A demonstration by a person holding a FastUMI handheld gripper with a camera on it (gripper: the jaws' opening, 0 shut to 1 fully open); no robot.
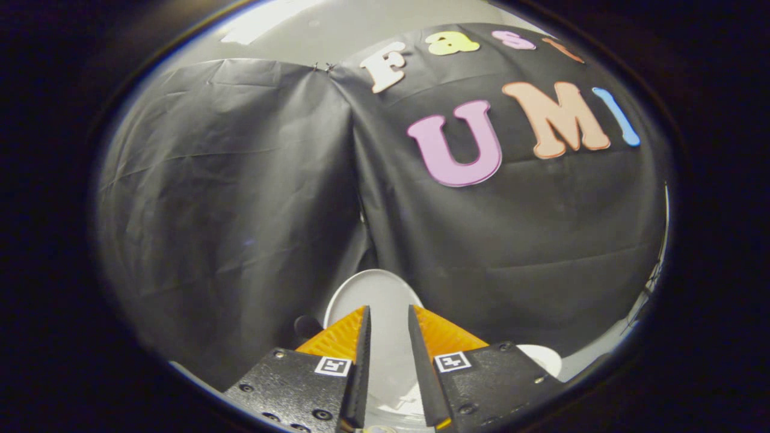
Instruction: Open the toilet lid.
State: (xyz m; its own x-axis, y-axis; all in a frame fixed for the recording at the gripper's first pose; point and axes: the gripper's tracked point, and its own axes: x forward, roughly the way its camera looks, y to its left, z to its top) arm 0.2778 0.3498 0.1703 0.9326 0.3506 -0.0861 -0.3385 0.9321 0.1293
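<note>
The white toilet lid (pixel 374 294) stands raised, its rounded top edge against the black cloth wall just beyond my fingertips. My gripper (pixel 388 316) points at it, its two fingers a narrow gap apart. White lid surface shows through that gap, and neither finger (pixel 343 337) visibly presses on it. The lower part of the lid is hidden behind the fingers and the gripper body.
Black cloth (pixel 240 180) hangs close behind the lid as the booth's wall, with a fold running down its middle. A white rounded toilet part (pixel 544 358) peeks out right of the gripper. A small dark round object (pixel 307 328) sits left of the left finger.
</note>
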